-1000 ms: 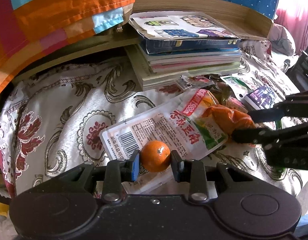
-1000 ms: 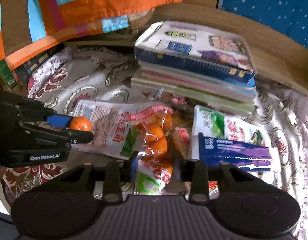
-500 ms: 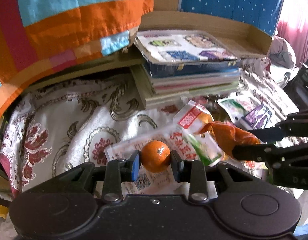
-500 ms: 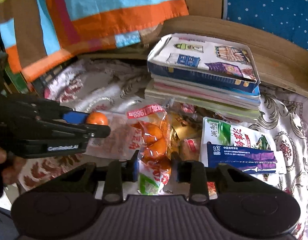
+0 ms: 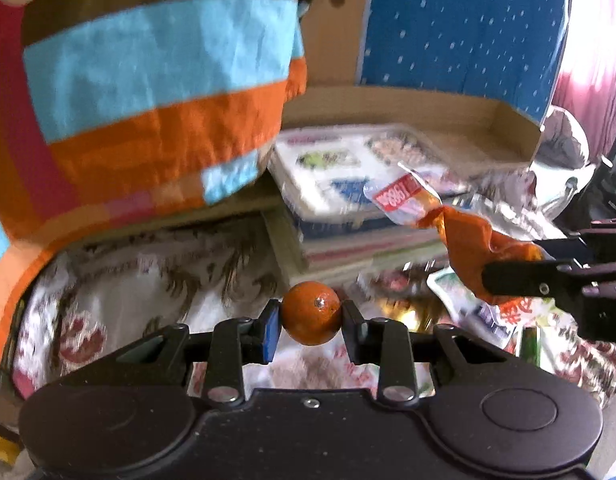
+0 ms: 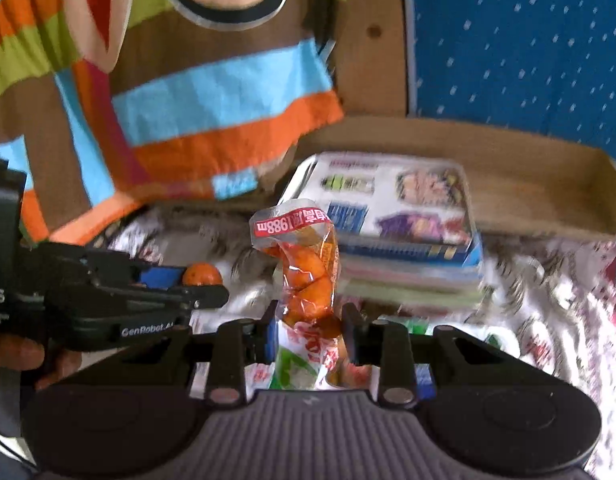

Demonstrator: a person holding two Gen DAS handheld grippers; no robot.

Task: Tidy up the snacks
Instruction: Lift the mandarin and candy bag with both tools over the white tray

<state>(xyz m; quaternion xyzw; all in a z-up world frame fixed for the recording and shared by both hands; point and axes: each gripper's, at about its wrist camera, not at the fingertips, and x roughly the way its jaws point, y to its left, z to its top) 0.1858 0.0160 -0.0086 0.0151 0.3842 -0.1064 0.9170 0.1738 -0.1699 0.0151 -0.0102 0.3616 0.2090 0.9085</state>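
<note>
A small orange (image 5: 311, 313) sits pinched between the pads of my left gripper (image 5: 310, 326), lifted above the patterned cloth. From the right wrist view the same orange (image 6: 202, 274) shows at the left, inside the left gripper (image 6: 188, 284). My right gripper (image 6: 310, 332) is shut on a clear snack bag of orange pieces (image 6: 308, 276) with a red label, which stands upright out of the jaws. In the left wrist view that bag (image 5: 464, 236) hangs at the right, its lower end in the right gripper (image 5: 520, 264).
A stack of books (image 6: 404, 232) lies behind, on a floral cloth (image 5: 148, 280). More snack packets (image 5: 488, 316) lie at the right. A cardboard tray (image 6: 528, 184) stands at the back, a striped hanging cloth (image 5: 148, 92) on the left. A hand (image 6: 16, 356) holds the left gripper.
Both grippers have risen from the cloth, carrying the orange and the snack bag. The bag has come off the pile and now stands upright in the right jaws.
</note>
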